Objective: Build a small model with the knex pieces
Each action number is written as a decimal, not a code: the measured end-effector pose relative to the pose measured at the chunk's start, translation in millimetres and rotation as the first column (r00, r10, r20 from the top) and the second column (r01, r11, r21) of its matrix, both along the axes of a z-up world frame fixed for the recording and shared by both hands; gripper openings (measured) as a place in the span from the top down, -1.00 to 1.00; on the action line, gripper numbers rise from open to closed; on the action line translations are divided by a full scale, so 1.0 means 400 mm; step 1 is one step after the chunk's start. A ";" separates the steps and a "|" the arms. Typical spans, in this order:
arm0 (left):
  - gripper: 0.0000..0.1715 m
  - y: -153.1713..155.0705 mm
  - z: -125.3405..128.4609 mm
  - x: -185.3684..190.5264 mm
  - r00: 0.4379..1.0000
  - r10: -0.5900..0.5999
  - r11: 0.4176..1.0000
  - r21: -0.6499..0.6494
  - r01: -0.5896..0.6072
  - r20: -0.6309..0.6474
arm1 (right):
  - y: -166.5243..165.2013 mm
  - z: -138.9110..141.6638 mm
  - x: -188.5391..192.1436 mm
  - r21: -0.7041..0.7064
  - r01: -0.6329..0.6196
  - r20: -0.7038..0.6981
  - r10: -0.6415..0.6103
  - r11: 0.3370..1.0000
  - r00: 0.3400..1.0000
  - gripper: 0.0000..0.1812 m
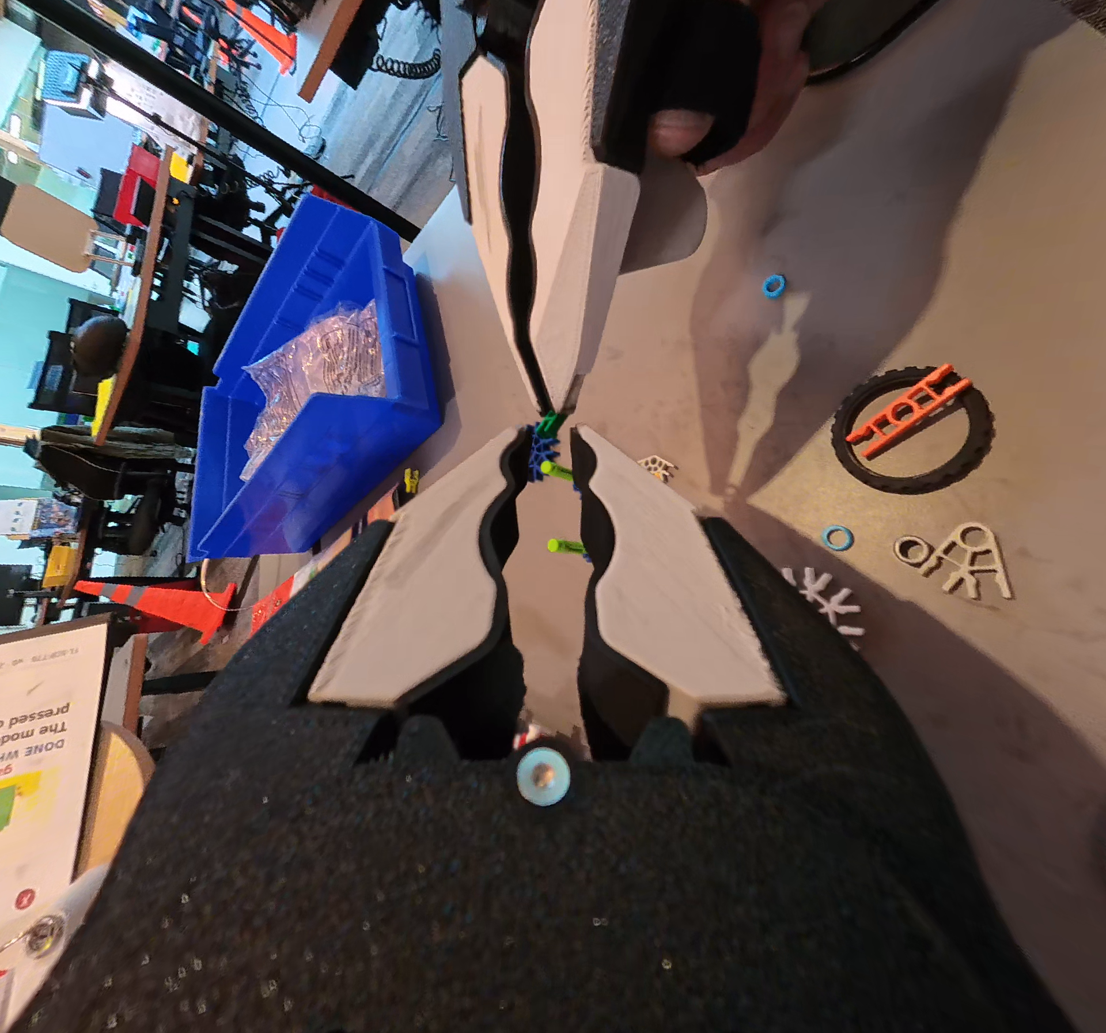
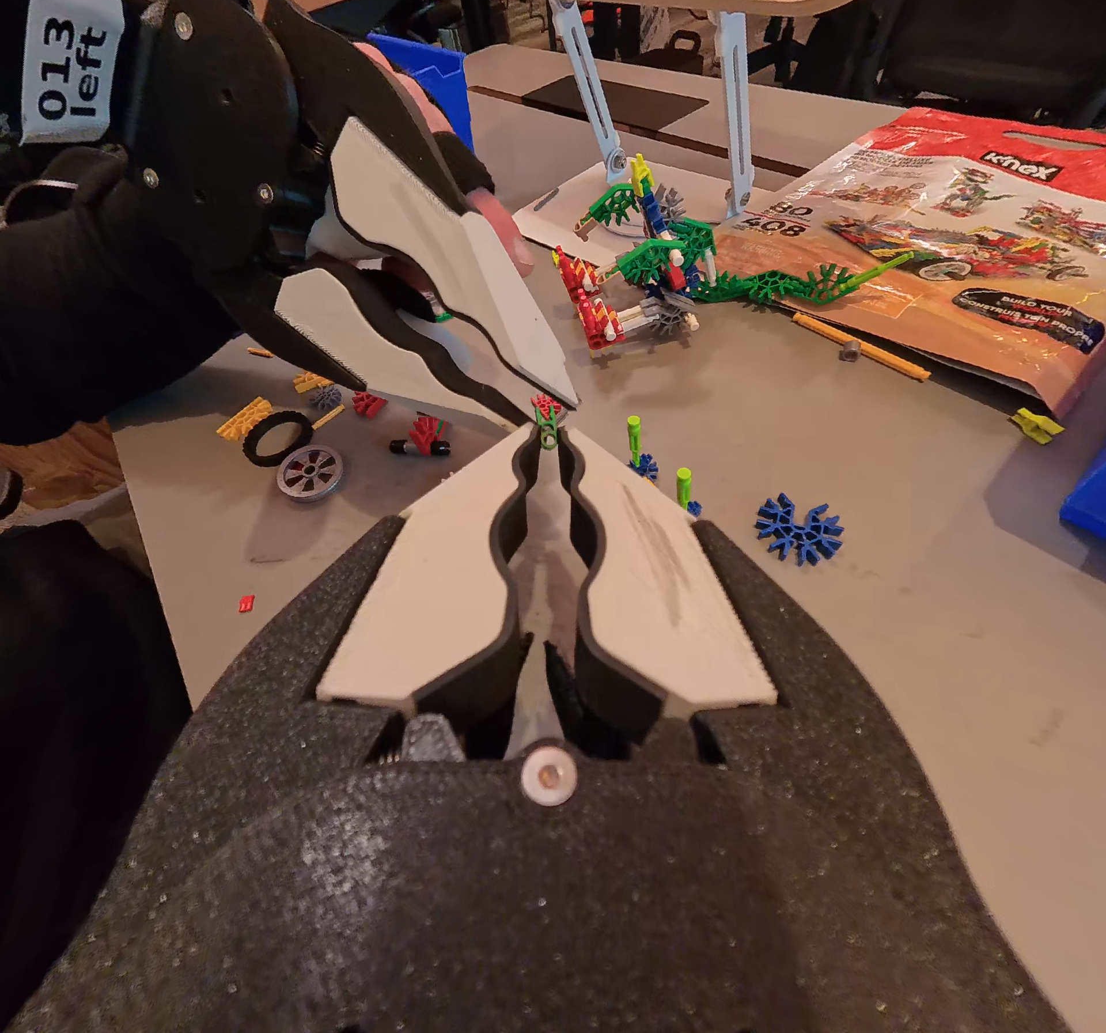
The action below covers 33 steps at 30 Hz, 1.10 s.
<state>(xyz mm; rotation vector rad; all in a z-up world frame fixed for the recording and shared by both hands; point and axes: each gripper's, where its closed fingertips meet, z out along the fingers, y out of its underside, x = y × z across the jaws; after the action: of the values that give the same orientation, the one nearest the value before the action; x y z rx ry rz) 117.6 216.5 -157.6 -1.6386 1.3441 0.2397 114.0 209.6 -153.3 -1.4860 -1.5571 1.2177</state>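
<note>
1. I'm watching the right gripper (image 2: 547,435) pinching a green piece (image 2: 548,434) right at its fingertips. It's sitting dead centre in the right wrist view, lifted clear of the table (image 2: 838,675).
2. The left gripper (image 1: 544,441) is coming in from the upper left of that same view, tips almost touching the green piece. A red connector (image 2: 544,404) is sitting right at them. The jaws are narrowed, but I can't tell whether they're actually clamping it.
3. I'm judging the green piece to be light, stiff, slick plastic, and tiny. It looks likely to twist or pop out of a tip pinch, so I'm favouring a hold across its middle with the ends left free.
4. The left wrist view is showing me things the other isn't: a blue bin (image 1: 335,405) with clear bags at centre left, and a black tyre (image 1: 844,423) ringing an orange piece (image 1: 904,417) at the right. Blue is showing between the left tips here, and I can't tell whether it's held or lying behind.
5. Only the right wrist view is giving me the built model (image 2: 658,262) and printed bag (image 2: 933,238) at upper right, a blue connector (image 2: 799,528) right of centre, and a wheel hub (image 2: 310,471) at the left.
</note>
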 end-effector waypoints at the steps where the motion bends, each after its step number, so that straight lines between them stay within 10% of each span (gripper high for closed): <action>1: 0.87 0.001 0.002 0.002 1.000 -0.001 1.000 0.006 0.001 0.001 | 0.000 -0.001 0.000 -0.005 -0.001 0.002 0.001 1.000 1.000 0.95; 15: 0.97 0.008 0.022 0.010 1.000 -0.013 0.995 0.098 0.015 -0.024 | 0.007 0.030 0.004 -0.121 -0.013 -0.058 0.006 0.993 0.998 0.95; 33: 0.99 0.009 0.082 0.019 0.950 -0.029 0.999 0.034 0.020 0.311 | 0.015 0.102 0.003 -0.191 -0.026 -0.202 -0.013 0.981 0.979 0.94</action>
<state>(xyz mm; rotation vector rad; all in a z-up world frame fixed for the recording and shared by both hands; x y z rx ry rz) 125.1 220.3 -124.9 -1.5580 1.1129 -0.0151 115.3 215.5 -112.5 -1.4248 -1.3406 1.5104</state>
